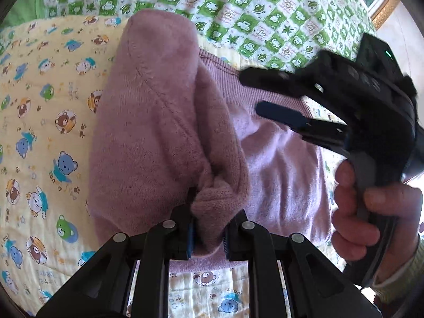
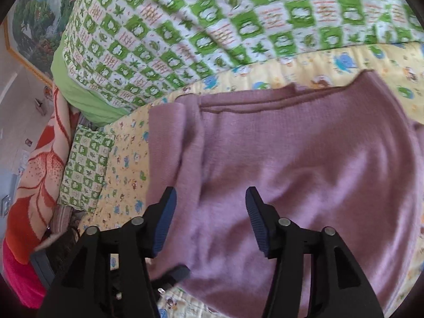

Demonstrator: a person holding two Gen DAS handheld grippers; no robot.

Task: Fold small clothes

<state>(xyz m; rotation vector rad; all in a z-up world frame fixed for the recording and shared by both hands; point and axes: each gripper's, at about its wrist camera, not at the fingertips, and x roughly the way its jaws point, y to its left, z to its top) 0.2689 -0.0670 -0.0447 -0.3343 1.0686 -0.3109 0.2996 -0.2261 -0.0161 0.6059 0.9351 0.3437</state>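
- The left gripper [image 1: 208, 234] has its fingers clamped on a bunched edge of the pink knit sweater [image 1: 159, 122], lifting that side so it drapes over the part lying flat on the yellow bear-print quilt [image 1: 39, 122].
- The step in hand looks like a fold across the body.
- The right gripper [image 2: 209, 220] hovers over the sweater's flat part, fingers apart and holding nothing.
- Next, the lifted flap likely needs laying down square, with the right side steadying or smoothing the cloth.
- A green checked quilt [image 2: 212, 26] lies beyond.
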